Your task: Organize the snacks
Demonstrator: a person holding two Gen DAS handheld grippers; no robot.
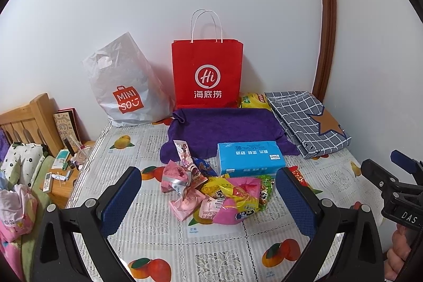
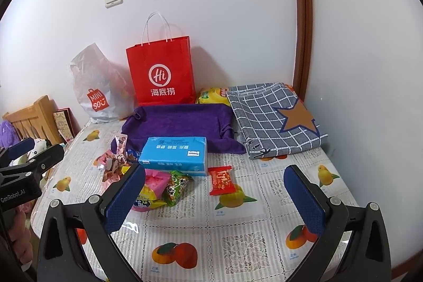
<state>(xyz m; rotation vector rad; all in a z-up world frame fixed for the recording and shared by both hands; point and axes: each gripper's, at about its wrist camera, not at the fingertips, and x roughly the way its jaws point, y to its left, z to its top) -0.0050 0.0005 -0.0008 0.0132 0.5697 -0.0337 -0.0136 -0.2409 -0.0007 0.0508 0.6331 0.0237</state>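
Observation:
A pile of wrapped snacks (image 1: 211, 192) in pink, yellow and green lies on the fruit-print tablecloth (image 1: 224, 255), in front of a blue tissue pack (image 1: 249, 159). My left gripper (image 1: 208, 194) hangs open just short of the pile, nothing between its fingers. In the right wrist view the same snacks (image 2: 158, 189) sit by my left finger, and a red snack packet (image 2: 221, 180) lies alone ahead. My right gripper (image 2: 214, 200) is open and empty above the cloth. A red paper bag (image 1: 207, 73) and a white plastic bag (image 1: 124, 86) stand against the wall.
A purple towel (image 1: 224, 128) lies behind the tissue pack, a folded checked cloth (image 1: 309, 120) at the back right, a yellow packet (image 1: 252, 99) between them. A wooden bedside stand with small items (image 1: 66, 168) and a bed are at left.

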